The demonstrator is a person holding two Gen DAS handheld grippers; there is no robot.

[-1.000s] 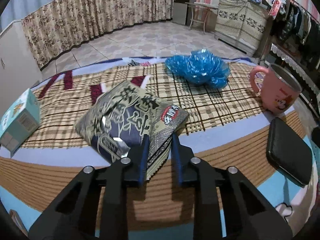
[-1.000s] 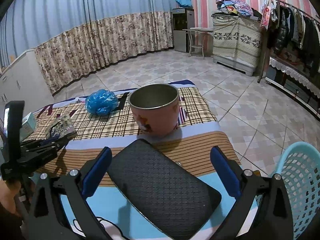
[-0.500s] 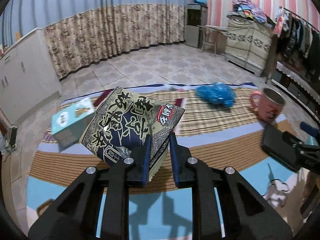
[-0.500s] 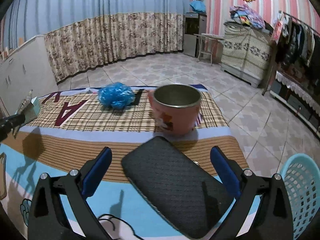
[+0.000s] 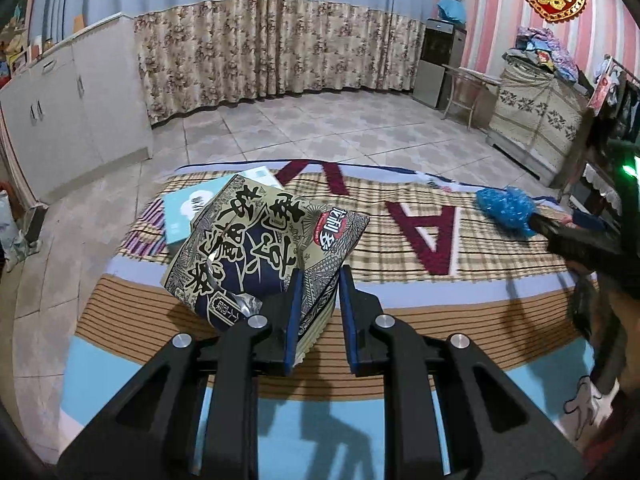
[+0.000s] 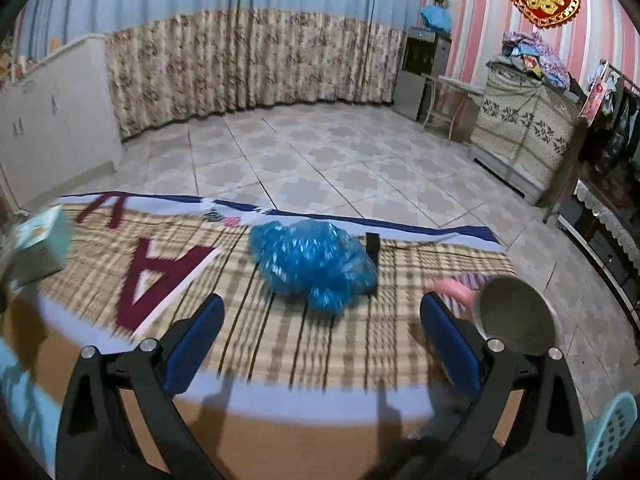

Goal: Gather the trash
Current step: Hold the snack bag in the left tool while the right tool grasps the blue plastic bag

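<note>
left gripper (image 5: pixel 318 312) pinching one snack bag (image 5: pixel 264 248); right gripper (image 6: pixel 320 336) spread wide; one blue wad (image 6: pixel 312 260), one mug (image 6: pixel 512 312), one box (image 6: pixel 38 244).

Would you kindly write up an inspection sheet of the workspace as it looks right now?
Surface: patterned cloth covers the table.
Job's things: snack wrapper lifted; crumpled blue plastic lying on the cloth; blue basket at the right edge.
Clutter: teal box, pink mug, small black object.
Grippers: left gripper shut on the wrapper; right gripper open, facing the plastic.
Cables: nothing seen.
Surroundings: tiled floor, curtain.
</note>
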